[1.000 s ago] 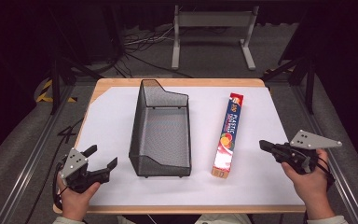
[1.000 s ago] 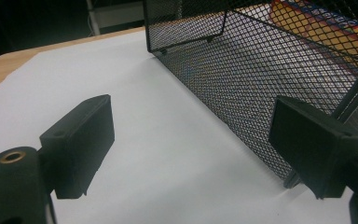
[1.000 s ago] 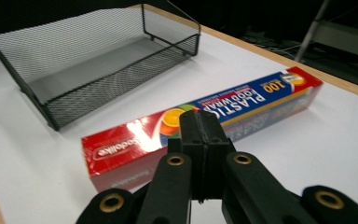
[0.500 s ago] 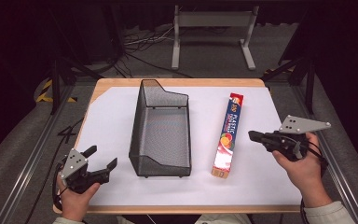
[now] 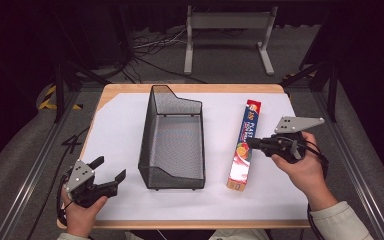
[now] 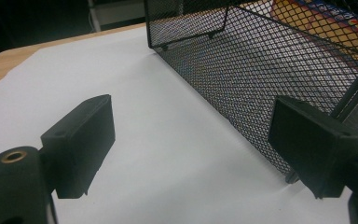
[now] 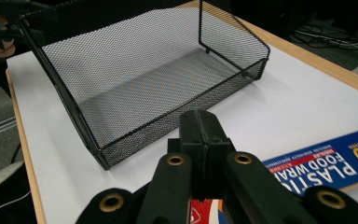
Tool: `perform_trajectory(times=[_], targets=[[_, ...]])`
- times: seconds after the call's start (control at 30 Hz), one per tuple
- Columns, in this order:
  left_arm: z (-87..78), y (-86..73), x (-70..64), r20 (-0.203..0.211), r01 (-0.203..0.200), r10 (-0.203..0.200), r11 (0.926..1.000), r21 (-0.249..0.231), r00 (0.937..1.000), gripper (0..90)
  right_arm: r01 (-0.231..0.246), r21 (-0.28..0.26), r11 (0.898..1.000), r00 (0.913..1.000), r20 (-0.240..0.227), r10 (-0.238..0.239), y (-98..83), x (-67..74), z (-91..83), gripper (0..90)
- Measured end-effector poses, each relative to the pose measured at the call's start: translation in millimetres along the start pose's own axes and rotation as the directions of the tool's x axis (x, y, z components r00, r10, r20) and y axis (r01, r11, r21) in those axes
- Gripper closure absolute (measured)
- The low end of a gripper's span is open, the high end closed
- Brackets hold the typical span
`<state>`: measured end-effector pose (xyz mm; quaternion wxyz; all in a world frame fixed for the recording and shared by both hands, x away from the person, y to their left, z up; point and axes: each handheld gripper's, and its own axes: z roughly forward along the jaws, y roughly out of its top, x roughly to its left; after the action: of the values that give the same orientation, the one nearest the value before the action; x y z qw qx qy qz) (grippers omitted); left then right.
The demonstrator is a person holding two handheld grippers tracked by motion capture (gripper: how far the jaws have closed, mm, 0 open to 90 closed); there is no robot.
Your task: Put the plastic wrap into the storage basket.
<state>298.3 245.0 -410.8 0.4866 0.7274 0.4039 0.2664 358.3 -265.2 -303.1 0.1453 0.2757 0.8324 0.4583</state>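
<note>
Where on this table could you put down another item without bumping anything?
Widest free patch: the white sheet left of the mesh basket, above the left gripper. A strip along the table's near edge is also bare. Between basket and plastic wrap box only a narrow lane remains, crowded by the right gripper.

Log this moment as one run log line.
left gripper: open, idle | right gripper: shut, empty, above plastic wrap box | mesh basket: empty
</note>
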Motion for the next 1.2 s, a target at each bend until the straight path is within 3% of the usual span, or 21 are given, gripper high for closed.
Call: perform_trajectory(times=[0.13,0.4,0.43,0.8,1.2], targets=[[0.0,-0.1,0.0,-0.002,0.000,0.000,1.0000,0.001,1.0000,15.5,0.014,0.032,0.999,0.9999,-0.005,-0.014,0.2,-0.8,16.2,90.0],[0.1,-1.0,0.9,-0.007,0.006,-0.006,1.0000,0.004,1.0000,15.3,-0.004,0.091,0.996,0.9999,-0.014,0.005,-3.0,-3.5,44.3,90.0],[0.0,-1.0,0.9,-0.008,0.007,-0.007,1.0000,0.005,0.9999,15.3,-0.020,0.122,0.992,0.9994,-0.026,0.023,-3.7,-3.5,48.3,90.0],[0.0,-1.1,0.8,-0.008,0.007,-0.007,1.0000,0.007,0.9999,15.3,-0.007,0.230,0.973,0.9977,-0.064,0.022,-15.8,2.2,75.7,90.0],[0.7,-1.7,1.1,-0.007,0.010,-0.010,0.9999,0.004,0.9999,15.2,0.016,0.325,0.945,0.9978,-0.066,0.006,-27.1,8.6,93.9,90.0]])
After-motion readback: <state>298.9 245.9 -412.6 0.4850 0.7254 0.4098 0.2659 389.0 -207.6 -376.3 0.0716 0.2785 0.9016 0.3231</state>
